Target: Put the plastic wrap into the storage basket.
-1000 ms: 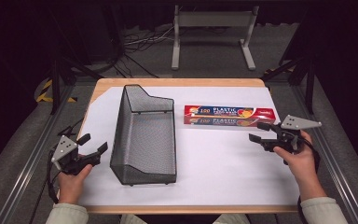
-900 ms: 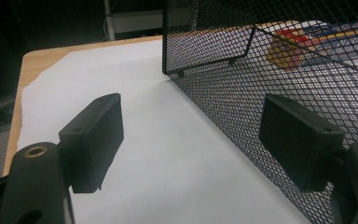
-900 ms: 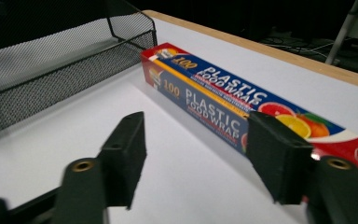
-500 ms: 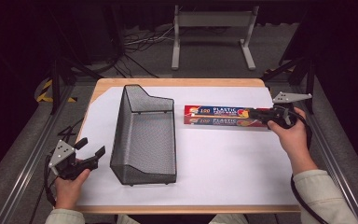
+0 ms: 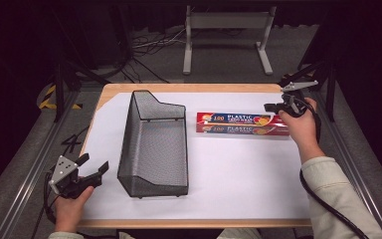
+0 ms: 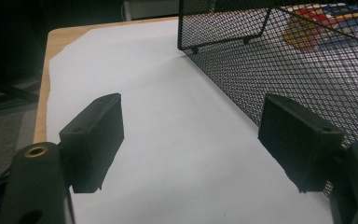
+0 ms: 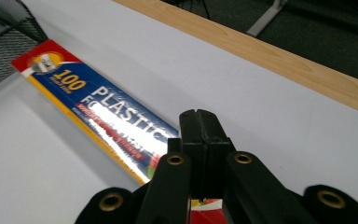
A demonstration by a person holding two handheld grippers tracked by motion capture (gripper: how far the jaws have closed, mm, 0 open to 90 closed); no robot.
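Hovering at the box's [image 5: 242, 123] right end, the right gripper [image 5: 272, 107] is pressing its jaws together with nothing between — likely to nudge it toward the basket [image 5: 154, 144] — while the left gripper [image 5: 93, 169] is waiting, jaws apart

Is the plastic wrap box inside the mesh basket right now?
No, the plastic wrap box lies flat on the white paper to the right of the mesh basket, outside its walls.
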